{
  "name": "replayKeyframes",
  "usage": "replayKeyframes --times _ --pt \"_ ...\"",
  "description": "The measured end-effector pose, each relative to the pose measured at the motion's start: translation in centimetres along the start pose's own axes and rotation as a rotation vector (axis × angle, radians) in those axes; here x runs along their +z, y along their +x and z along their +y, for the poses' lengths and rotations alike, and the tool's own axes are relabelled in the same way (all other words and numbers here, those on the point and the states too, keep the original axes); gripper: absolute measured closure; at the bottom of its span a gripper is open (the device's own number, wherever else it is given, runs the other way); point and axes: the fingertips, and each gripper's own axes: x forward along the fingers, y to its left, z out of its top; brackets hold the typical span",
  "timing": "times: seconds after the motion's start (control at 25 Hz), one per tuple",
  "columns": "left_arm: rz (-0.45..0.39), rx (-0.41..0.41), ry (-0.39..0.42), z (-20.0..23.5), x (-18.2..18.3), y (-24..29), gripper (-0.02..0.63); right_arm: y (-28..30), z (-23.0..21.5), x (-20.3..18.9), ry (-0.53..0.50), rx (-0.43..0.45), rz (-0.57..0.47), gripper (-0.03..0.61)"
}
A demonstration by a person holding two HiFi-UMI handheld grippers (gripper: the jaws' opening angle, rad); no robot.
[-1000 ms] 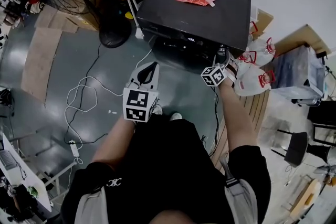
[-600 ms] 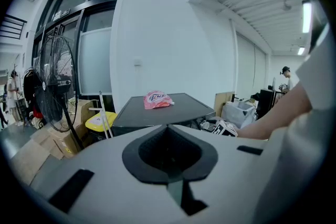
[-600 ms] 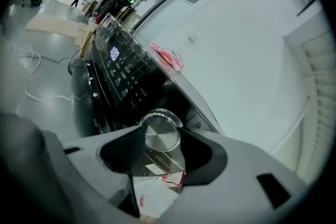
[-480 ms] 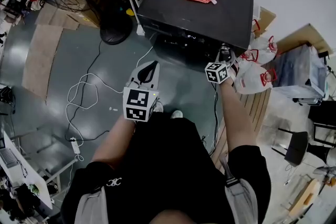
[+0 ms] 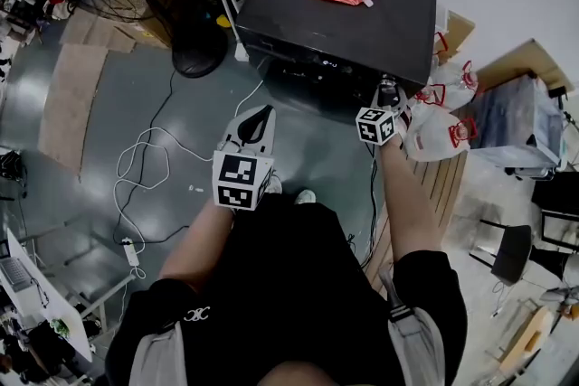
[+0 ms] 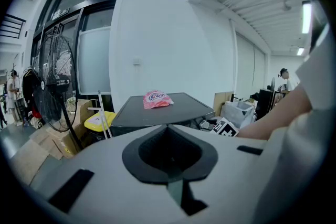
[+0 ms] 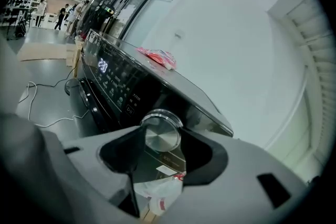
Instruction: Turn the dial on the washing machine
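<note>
The dial [image 7: 161,134] at the washing machine's [image 5: 344,14] right front corner is being gripped by the right tongs [image 7: 160,140], the turn seemingly not begun, while the left tongs [image 6: 169,131] are hanging closed, empty.

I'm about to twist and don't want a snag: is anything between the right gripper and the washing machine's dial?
Nothing visible does. The dial already sits inside the right gripper, whose jaws appear closed against its sides. The plastic bag shows lower down, clear of the dial.
</note>
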Motion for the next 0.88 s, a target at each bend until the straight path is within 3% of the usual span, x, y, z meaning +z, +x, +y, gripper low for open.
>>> replayKeyframes --times 0.32,0.6,0.88 --pt "-0.015 -0.044 -0.001 0.0 1.0 0.6 0.618 -3.8 -0.4 1.9 0.183 0.03 -0.092 0.368" --pt "-0.087 -0.149 0.013 -2.1 4.3 2.3 0.618 -12.6 -2.9 7.0 0.551 0.075 -0.233 0.378" --pt "-0.163 -0.245 0.022 -4.3 7.4 2.8 0.618 -23.2 -8.9 13.1 0.637 -0.036 -0.463 0.458"
